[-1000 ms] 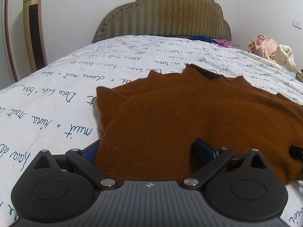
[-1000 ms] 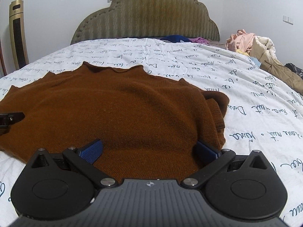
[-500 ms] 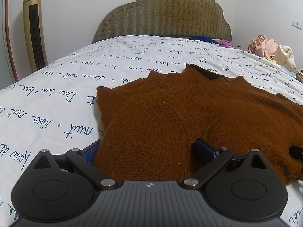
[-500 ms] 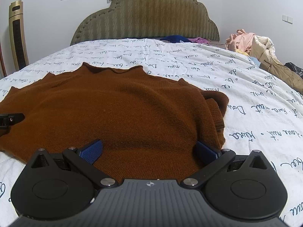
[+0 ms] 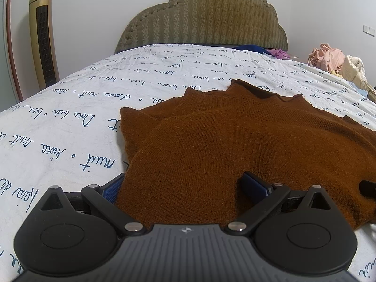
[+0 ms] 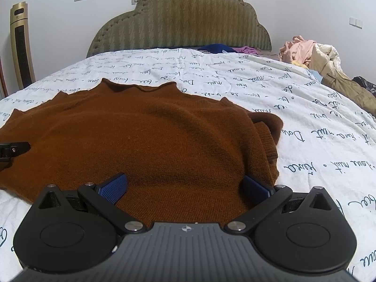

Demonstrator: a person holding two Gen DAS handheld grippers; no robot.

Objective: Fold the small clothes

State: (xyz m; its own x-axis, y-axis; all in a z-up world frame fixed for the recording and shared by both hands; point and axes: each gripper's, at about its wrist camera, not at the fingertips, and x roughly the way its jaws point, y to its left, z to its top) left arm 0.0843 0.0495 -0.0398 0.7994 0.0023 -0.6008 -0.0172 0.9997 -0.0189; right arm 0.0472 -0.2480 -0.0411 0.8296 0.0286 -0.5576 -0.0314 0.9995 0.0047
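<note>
A brown knitted sweater [image 5: 235,145] lies flat on the bed, its neckline toward the headboard and both sleeves folded in along the sides. My left gripper [image 5: 185,184] stands open at the sweater's near left hem, blue pads spread wide over the cloth. In the right wrist view the same sweater [image 6: 145,136] fills the middle, and my right gripper [image 6: 185,185] is open over its near right hem. The tip of the left gripper [image 6: 14,149] shows at the left edge. Neither gripper holds cloth.
The bed has a white quilt [image 5: 82,108] printed with blue script and a padded olive headboard [image 5: 202,16]. A heap of clothes [image 6: 312,51] lies at the far right, a blue and a purple garment [image 6: 218,48] by the headboard. A gold tower unit [image 5: 43,35] stands left.
</note>
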